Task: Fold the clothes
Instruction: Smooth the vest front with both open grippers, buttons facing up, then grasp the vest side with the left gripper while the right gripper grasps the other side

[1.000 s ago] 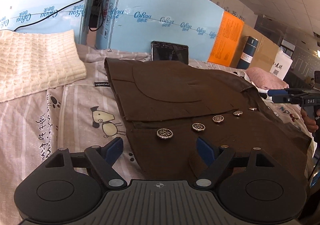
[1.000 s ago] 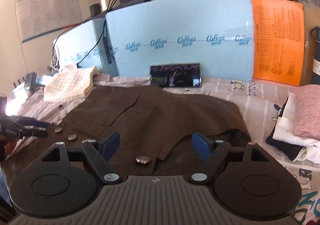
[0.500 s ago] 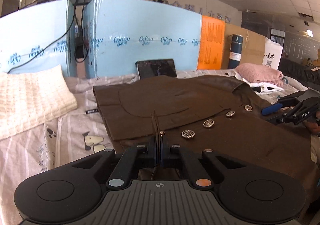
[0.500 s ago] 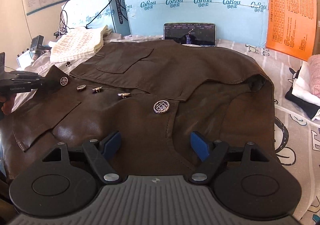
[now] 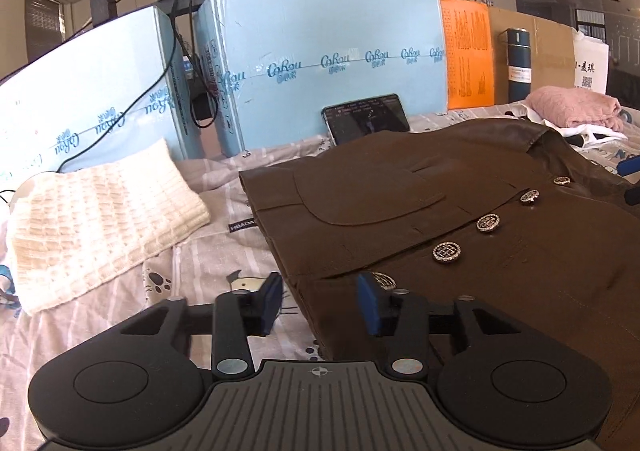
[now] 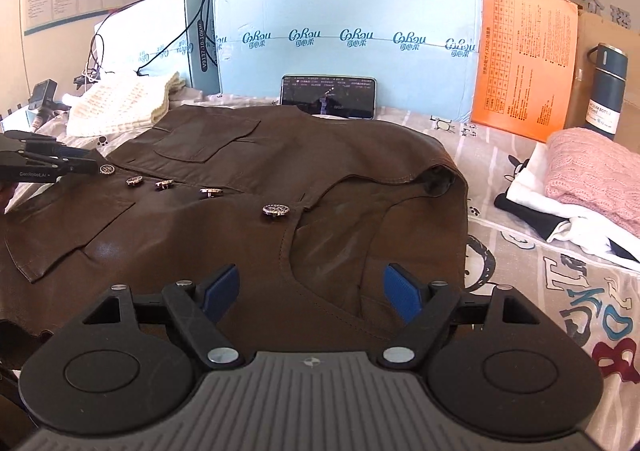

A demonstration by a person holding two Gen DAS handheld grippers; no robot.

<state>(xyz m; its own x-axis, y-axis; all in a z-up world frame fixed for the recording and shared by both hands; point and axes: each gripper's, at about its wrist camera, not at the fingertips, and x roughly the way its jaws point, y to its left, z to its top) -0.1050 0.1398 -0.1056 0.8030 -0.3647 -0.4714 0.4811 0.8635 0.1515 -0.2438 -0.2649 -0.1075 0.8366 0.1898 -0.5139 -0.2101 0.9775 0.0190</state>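
A brown leather vest [image 5: 460, 219] with a row of metal buttons [image 5: 446, 251] lies flat on the printed bed sheet [image 5: 208, 267]. It also shows in the right wrist view [image 6: 280, 179], with its armhole toward me. My left gripper [image 5: 320, 301] is open and empty over the vest's bottom corner, at its edge. My right gripper [image 6: 312, 287] is open and empty just above the vest's neckline and armhole. The left gripper also shows at the left edge of the right wrist view [image 6: 52, 165], by the lowest button.
A cream knit cloth [image 5: 92, 219] lies left of the vest. A stack with a pink knit [image 6: 592, 179] lies to the right. A phone [image 6: 328, 97] leans on blue foam boards [image 6: 344, 31] at the back. A dark bottle [image 6: 606, 87] stands far right.
My left gripper was shut on the vest's bottom edge half a second ago and has opened and let it go. My right gripper stayed open and dropped closer to the vest.
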